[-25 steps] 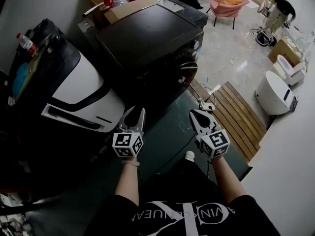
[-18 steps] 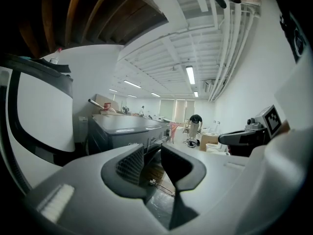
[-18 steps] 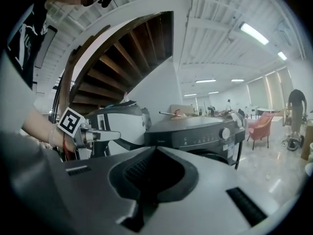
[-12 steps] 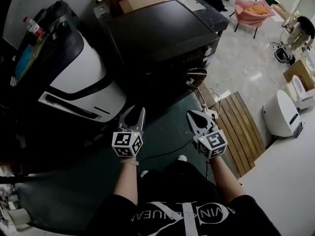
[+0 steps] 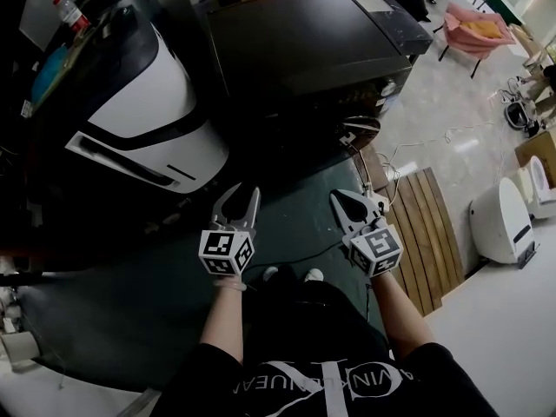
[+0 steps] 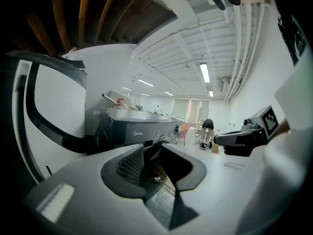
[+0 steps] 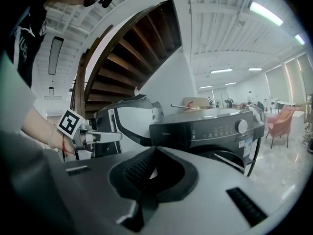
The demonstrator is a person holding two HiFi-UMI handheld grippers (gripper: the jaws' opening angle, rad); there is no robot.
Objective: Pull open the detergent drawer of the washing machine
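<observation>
One spread left gripper (image 5: 241,195), right gripper (image 5: 346,203) pressed together, should be squared to the far dark-grey boxy washing machine's (image 5: 304,33) drawer (image 7: 170,131).

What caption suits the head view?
Left hand-held gripper and right hand-held gripper poised empty before the dark washing machine.

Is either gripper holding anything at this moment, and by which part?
Nothing is held. The left gripper has its jaws apart and empty; the right gripper has its jaws together on nothing.

black short-sleeved shirt (image 5: 217,380) with white lettering; grey left tool (image 5: 243,192) and right tool (image 5: 340,198) carry black-and-white marker cubes (image 5: 226,252).
</observation>
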